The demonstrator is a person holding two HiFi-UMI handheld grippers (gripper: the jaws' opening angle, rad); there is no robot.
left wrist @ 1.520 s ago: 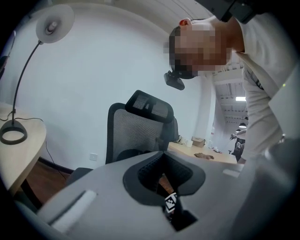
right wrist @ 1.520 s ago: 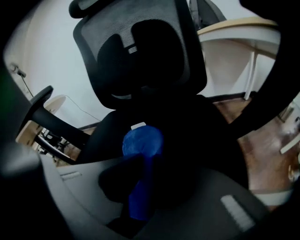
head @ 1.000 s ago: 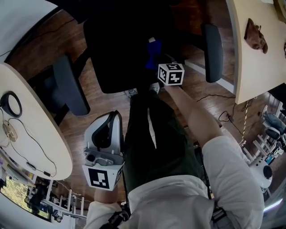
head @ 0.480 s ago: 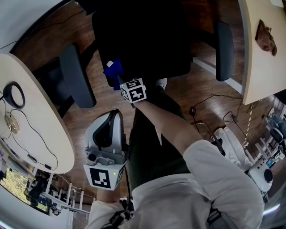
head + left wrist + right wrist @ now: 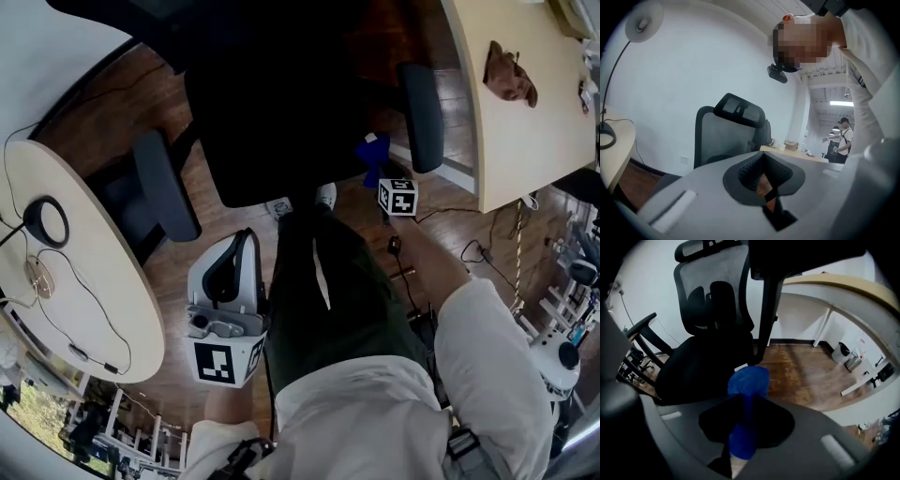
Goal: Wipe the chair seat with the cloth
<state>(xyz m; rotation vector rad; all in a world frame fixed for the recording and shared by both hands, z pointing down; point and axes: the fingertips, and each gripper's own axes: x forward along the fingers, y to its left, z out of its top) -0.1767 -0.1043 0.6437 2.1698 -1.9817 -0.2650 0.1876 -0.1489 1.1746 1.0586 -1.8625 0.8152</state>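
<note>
Blue cloth (image 5: 747, 385) is pinched in the right gripper (image 5: 746, 404). The jaws are closed on the middle of the fabric, so a bunched end pokes out past the tips and the rest trails back between them. From above, the cloth (image 5: 372, 153) sits at the front right corner of the black seat (image 5: 281, 112), just below the right armrest (image 5: 419, 114) and mostly over the wood floor (image 5: 441, 202). The right gripper (image 5: 382, 176) is directly behind it, its marker cube facing up. In the right gripper view the bunch lies against the seat's (image 5: 703, 366) near edge (whether it actually touches the cushion, I cannot tell), with the mesh backrest (image 5: 712, 287) standing beyond.

The left gripper (image 5: 230, 272) is held back beside the person's left leg, over the floor and well apart from the seat. Its jaws are pressed together with nothing between them (image 5: 763, 176), aimed up toward the chair's backrest and a white wall.

A pale surface (image 5: 84, 319) curves along the left with a ring-shaped lamp base (image 5: 47, 220) and a cable on it. Another surface (image 5: 525, 141) on the right carries a crumpled brown thing (image 5: 509, 75).
</note>
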